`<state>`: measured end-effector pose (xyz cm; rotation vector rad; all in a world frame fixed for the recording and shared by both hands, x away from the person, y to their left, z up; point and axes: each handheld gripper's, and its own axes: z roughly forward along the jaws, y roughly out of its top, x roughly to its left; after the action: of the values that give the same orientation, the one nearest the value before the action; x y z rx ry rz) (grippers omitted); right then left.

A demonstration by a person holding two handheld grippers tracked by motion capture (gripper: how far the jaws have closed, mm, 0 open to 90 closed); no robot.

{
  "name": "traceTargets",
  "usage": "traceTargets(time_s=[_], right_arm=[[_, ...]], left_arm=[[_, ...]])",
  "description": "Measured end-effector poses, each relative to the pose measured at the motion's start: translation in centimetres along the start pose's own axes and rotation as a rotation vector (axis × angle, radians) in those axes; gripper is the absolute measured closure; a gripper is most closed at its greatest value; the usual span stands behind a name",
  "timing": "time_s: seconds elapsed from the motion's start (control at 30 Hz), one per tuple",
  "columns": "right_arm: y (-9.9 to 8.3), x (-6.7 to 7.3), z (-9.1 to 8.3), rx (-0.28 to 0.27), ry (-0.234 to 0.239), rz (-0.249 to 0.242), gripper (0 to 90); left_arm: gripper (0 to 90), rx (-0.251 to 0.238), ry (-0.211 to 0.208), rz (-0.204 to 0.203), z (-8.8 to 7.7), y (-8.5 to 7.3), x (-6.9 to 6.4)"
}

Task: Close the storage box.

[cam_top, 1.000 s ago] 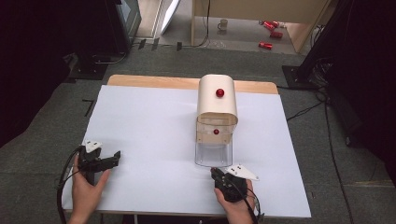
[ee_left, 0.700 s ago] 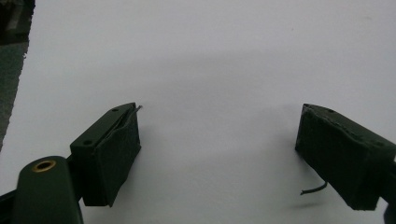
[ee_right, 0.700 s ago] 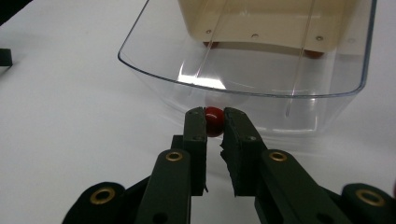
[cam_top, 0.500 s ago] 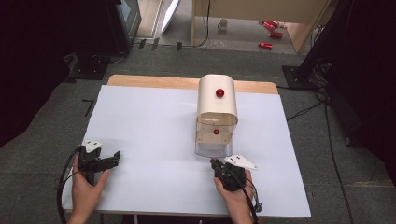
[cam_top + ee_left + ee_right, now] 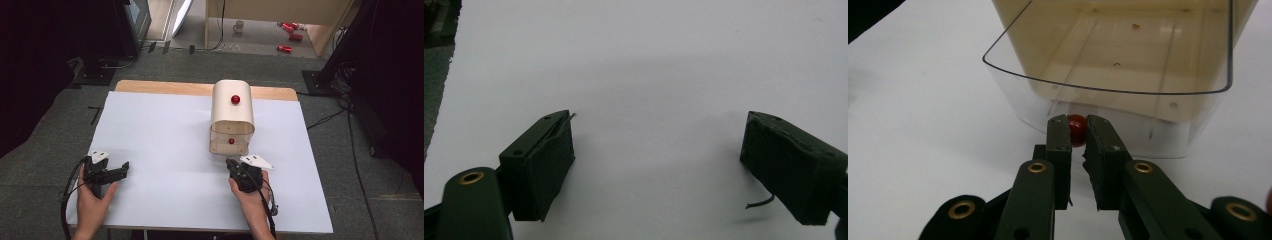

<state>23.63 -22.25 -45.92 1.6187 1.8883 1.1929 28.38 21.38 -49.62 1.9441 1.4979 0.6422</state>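
My right gripper (image 5: 1077,136) has its fingers closed on the red knob (image 5: 1077,127) of the clear drawer (image 5: 1108,75), at the near foot of the cabinet (image 5: 232,117). The drawer's slide runs straight toward me. My left gripper (image 5: 659,165), fingers wide open and empty, rests on the surface (image 5: 160,150) well apart.

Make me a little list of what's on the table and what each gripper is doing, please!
Table: white table top
Cabinet: beige drawer cabinet, clear drawer pulled out
Top knob: red knob on the curved upper front
Drawer knob: red drawer knob
Right gripper: jaws closed on the drawer knob
Left gripper: jaws wide open, holding nothing
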Motion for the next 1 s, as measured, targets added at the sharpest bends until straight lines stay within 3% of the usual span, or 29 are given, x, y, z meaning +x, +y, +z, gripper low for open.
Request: traceTargets(time_s=[0.53, 0.83, 0.93, 0.97, 1.0], right_arm=[[1.3, -0.7, 1.8, -0.006, -0.020, 0.010, 79.9], [1.5, -0.9, 1.9, -0.008, -0.010, 0.004, 78.1], [1.4, -1.0, 1.8, 0.001, 0.015, 0.000, 68.4], [1.2, -1.2, 1.5, 0.002, 0.027, -0.001, 60.1], [1.2, -1.2, 1.5, 0.002, 0.027, -0.001, 60.1]], left_arm=[[13.8, 0.000, 0.000, 0.000, 0.0, 0.0, 0.0], [13.8, 0.000, 0.000, 0.000, 0.0, 0.0, 0.0], [13.8, 0.000, 0.000, 0.000, 0.0, 0.0, 0.0], [13.8, 0.000, 0.000, 0.000, 0.0, 0.0, 0.0], [13.8, 0.000, 0.000, 0.000, 0.0, 0.0, 0.0]])
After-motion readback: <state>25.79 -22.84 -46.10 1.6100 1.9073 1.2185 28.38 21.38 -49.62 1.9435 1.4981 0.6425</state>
